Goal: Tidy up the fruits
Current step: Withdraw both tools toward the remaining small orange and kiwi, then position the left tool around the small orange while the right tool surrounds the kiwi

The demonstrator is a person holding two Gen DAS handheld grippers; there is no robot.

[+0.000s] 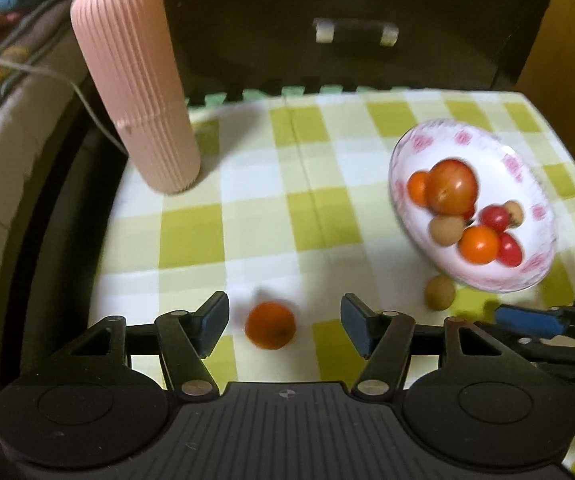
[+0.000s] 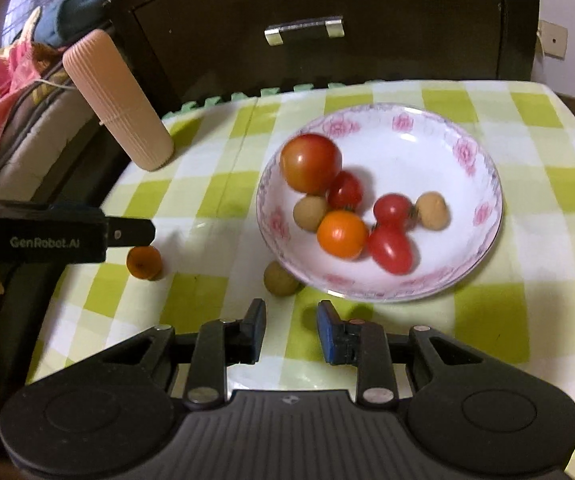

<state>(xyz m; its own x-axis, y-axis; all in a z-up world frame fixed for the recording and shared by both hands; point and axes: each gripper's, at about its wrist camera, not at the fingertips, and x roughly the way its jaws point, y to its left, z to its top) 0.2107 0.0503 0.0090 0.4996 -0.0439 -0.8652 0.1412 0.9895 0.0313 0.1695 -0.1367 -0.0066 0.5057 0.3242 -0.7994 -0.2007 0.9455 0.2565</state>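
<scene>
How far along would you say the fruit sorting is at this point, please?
Mostly done: seven fruits already sit in the bowl, among them a large tomato. In hand: nothing gripped; the left gripper is open around the small orange fruit on the tablecloth. Left: that fruit and the tan fruit beside the bowl's rim, just ahead of the open right gripper.

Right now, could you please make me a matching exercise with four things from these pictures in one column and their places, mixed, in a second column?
Things:
1. large tomato
2. loose orange fruit
3. loose brown fruit
4. pink ribbed cylinder

Places:
A. on the cloth, against the bowl's near rim
B. standing at the table's far left corner
C. inside the bowl
D. on the cloth, between the open left gripper's fingers

Pairs: 1-C, 2-D, 3-A, 4-B
</scene>
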